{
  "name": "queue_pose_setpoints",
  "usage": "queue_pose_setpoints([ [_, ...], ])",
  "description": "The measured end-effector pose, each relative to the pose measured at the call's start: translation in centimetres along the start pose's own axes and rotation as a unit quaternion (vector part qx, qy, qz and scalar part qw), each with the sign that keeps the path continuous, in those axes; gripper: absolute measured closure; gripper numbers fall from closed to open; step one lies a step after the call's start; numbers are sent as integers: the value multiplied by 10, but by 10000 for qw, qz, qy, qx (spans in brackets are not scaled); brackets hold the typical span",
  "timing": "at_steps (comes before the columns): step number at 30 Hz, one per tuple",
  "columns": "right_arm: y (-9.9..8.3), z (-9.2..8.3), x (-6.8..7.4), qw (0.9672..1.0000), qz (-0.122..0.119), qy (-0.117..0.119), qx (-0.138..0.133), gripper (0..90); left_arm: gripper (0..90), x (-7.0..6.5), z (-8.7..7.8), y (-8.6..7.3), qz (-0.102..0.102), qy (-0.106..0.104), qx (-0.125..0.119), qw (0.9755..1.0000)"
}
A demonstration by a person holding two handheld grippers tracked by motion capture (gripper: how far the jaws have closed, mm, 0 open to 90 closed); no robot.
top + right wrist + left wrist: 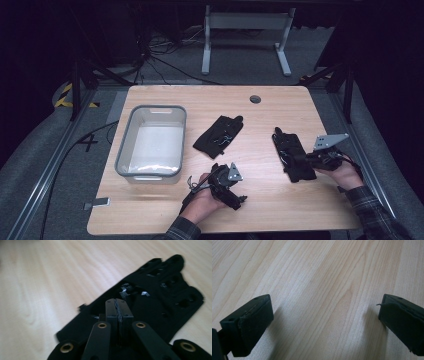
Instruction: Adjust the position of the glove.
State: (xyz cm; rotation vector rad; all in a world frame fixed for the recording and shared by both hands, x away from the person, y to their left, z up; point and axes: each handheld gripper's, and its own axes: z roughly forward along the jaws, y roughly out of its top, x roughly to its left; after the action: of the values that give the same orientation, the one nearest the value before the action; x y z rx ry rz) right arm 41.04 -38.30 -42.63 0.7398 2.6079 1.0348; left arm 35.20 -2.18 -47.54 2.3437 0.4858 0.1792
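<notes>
On the table's right: flat black fabric glove (160,287), soft, light, floppy; I'd pinch its cuff edge.
Right gripper (117,302): jaws pressed together over the glove; can't tell if fabric's caught.
Left gripper (324,322): jaws wide apart, bare wood between.

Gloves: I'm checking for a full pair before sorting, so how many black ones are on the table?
2. One glove lies mid-table, just right of the grey bin. The other glove lies further right, at the right gripper, whose jaws are closed over it.

Bare wood betw my left gripper's (235,192) wide jaws, nothing in the way. Grey bin (125,150) blocks the left side. One black glove (219,136) lies far of my left hand, another (293,154) under my right gripper (116,302). Gap betw gloves is free.
</notes>
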Motion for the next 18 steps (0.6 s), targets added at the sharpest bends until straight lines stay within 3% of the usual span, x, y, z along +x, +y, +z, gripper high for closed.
queue_pose_setpoints([
  [5,-1,12,-20,9997,146,-161,96,898,0,0,0,0,1,-1,-1,10000],
  [8,-6,20,-25,9995,211,-116,197,899,0,0,0,0,3,-2,1,10000],
  [18,-10,18,-14,9997,200,19,166,900,0,0,0,0,3,-1,0,10000],
])
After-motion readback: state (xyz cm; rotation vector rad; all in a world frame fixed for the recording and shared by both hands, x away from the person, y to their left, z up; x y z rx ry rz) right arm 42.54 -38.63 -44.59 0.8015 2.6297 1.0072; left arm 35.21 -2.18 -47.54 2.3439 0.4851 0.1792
